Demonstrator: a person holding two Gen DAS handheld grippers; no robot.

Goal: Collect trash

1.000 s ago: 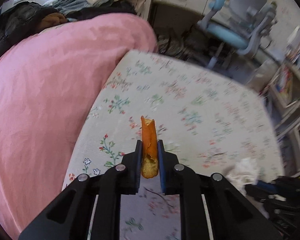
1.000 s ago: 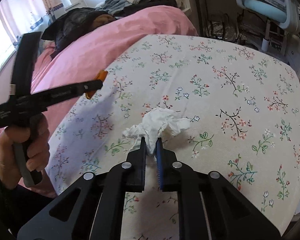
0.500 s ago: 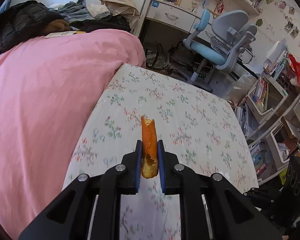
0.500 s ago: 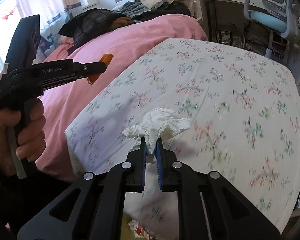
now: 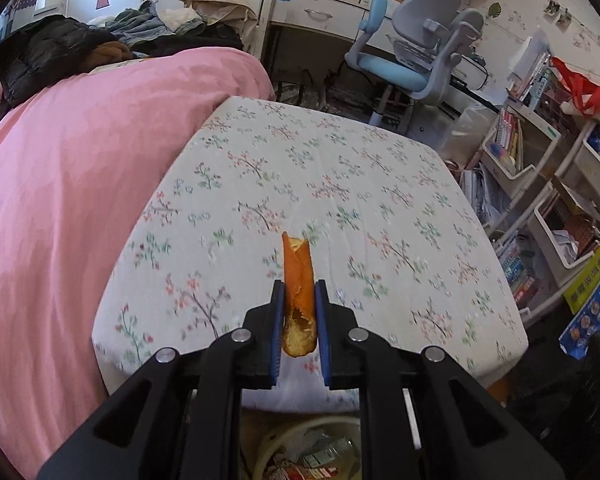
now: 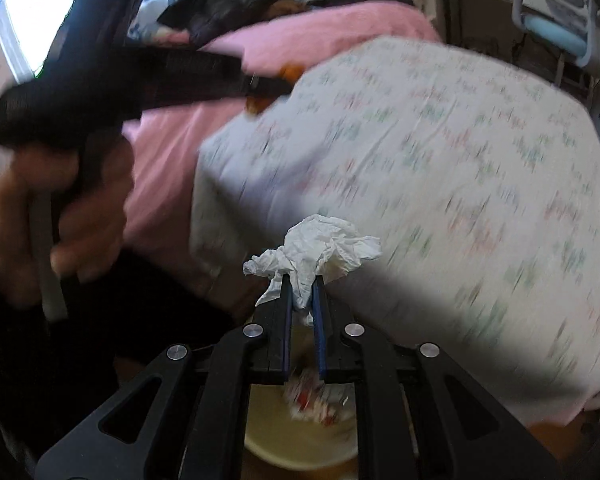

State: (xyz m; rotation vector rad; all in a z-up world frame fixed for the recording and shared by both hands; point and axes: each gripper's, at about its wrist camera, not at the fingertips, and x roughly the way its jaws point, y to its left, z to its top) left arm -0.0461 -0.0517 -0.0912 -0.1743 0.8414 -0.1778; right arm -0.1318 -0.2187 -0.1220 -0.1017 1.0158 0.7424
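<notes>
My left gripper (image 5: pixel 299 296) is shut on an orange peel strip (image 5: pixel 298 280) and holds it upright in the air near the front edge of the floral-covered table (image 5: pixel 380 184). It shows blurred in the right wrist view (image 6: pixel 272 84), held by a hand at the left. My right gripper (image 6: pixel 302 292) is shut on a crumpled white tissue (image 6: pixel 320 248) and holds it off the table's front edge. A cream waste bin (image 6: pixel 300 432) with wrappers inside sits on the floor below both grippers; its rim also shows in the left wrist view (image 5: pixel 284 436).
A pink quilt (image 5: pixel 80 184) covers the bed left of the table. A blue-grey desk chair (image 5: pixel 416 56) and desk stand behind. Shelves with books (image 5: pixel 540 168) line the right. Dark clothes (image 5: pixel 52 52) are piled on the bed's far end.
Both grippers pulled back from the tabletop toward its front edge with their trash held. The bin has come into view beneath them. The tissue left the table.
</notes>
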